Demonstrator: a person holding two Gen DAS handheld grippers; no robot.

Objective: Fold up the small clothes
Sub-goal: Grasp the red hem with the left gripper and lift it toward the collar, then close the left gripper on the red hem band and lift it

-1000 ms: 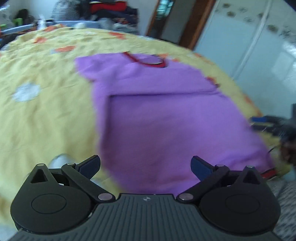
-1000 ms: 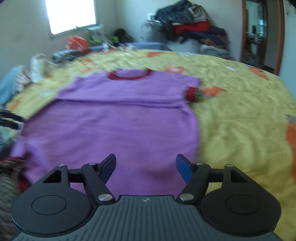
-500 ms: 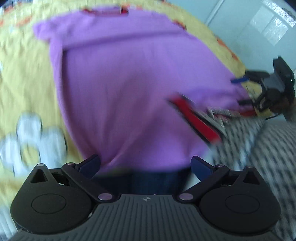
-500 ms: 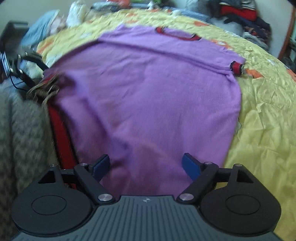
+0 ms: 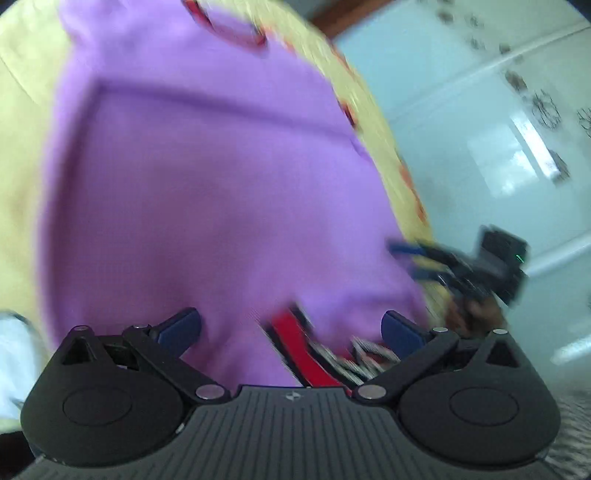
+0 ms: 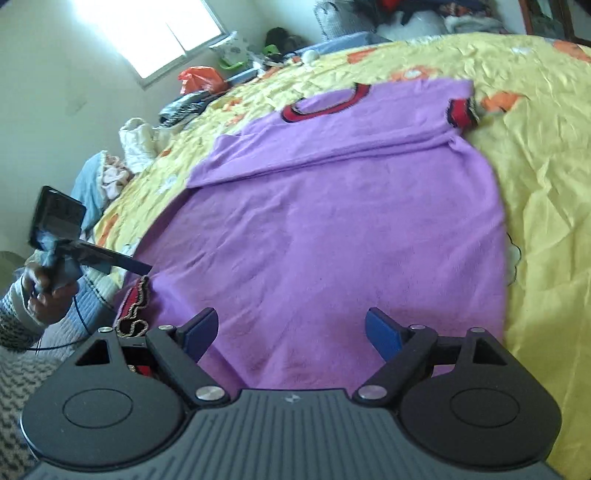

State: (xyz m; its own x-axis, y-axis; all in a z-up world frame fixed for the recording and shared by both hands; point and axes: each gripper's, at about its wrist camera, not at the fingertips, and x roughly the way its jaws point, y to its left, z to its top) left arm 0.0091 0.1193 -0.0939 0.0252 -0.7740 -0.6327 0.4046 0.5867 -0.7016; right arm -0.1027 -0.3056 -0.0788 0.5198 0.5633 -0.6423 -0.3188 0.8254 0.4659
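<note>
Your right claw (image 6: 290, 334) hangs low over the near hem of the purple sweater (image 6: 332, 229), its blue fingers (image 6: 382, 334) spread wide with nothing between them; your left claw (image 5: 290, 330) is likewise spread and empty, poised over the hem at the other lower corner, where a red cuff (image 5: 299, 347) peeks out from the purple cloth. Seen from the right wrist, that left claw (image 6: 136, 267) reaches in at the sweater's left edge, near a bunched red-and-black trim (image 6: 133, 306); I would judge both claws are lined up on the bottom edge so you can pinch it at two points and carry it up toward the collar.

The sweater lies flat and face down or face up, I cannot tell which, on the yellow bedspread (image 6: 546, 177); its sleeves look already folded across the chest, forming a straight band below the red neckline (image 6: 325, 105), which leaves a tidy rectangle that suits one fold from hem to shoulders.

The left wrist view is blurred, so the exact contact with the cloth cannot be read; beyond the bed stand a white wardrobe (image 5: 498, 129), a bright window (image 6: 155, 33), and heaps of other clothes (image 6: 424, 14).
</note>
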